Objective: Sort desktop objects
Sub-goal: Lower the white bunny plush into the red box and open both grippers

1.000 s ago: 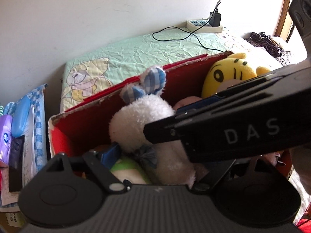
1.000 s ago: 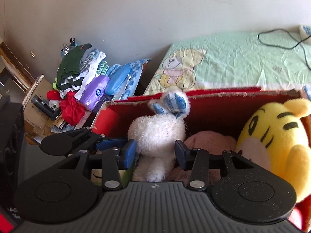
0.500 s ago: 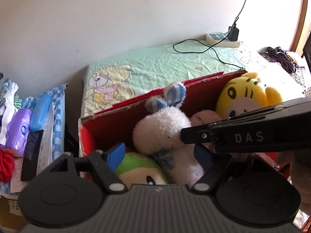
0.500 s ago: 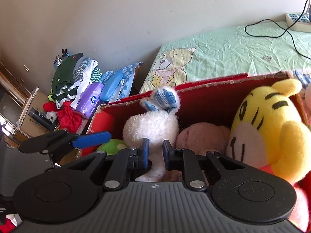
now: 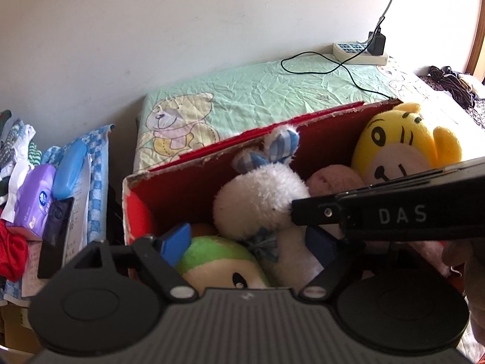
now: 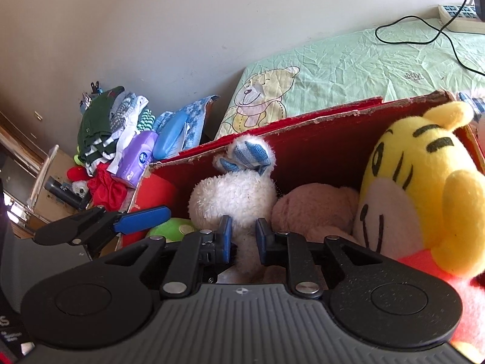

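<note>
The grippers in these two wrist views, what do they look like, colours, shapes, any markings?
Both are matte black: a ribbed grey-black body, two round discs, silver pivot screws and linkage arms ending in blue finger pads. The left gripper has the wider gap. The right gripper shows narrow blue pads; its side, seen from the left view, carries white "DAS" lettering.

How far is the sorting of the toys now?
Done: white rabbit plush, yellow tiger plush, pink plush and green plush lie in the red box. In hand: right gripper pinches the rabbit; left gripper open. Left: the side pile.
</note>
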Demonstrator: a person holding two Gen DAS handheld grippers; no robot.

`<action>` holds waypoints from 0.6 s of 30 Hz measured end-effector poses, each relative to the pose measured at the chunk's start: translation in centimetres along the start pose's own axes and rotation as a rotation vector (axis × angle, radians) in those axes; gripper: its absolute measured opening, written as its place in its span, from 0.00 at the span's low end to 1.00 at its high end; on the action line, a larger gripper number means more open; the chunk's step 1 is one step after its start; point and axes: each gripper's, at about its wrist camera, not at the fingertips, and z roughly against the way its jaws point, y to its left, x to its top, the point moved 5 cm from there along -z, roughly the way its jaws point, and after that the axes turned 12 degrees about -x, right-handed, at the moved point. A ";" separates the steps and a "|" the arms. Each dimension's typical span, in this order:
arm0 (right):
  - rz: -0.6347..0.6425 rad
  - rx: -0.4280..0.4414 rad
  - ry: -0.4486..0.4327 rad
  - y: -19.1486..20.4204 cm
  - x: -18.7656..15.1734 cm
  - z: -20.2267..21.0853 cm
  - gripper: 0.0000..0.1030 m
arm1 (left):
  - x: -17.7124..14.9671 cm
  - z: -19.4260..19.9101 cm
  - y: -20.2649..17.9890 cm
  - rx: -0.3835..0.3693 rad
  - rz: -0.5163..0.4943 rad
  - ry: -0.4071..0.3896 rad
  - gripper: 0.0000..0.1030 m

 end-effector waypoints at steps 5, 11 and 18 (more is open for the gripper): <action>-0.033 0.021 -0.012 -0.4 -0.2 0.9 0.22 | 0.0 0.1 0.0 0.011 0.013 0.008 0.89; -0.049 -0.004 -0.013 -0.9 -0.3 1.1 0.22 | 0.0 -0.2 0.2 0.032 0.048 0.019 0.93; -0.037 0.000 -0.029 -0.8 -0.6 1.3 0.22 | -0.4 -0.3 0.6 0.041 0.083 0.020 0.97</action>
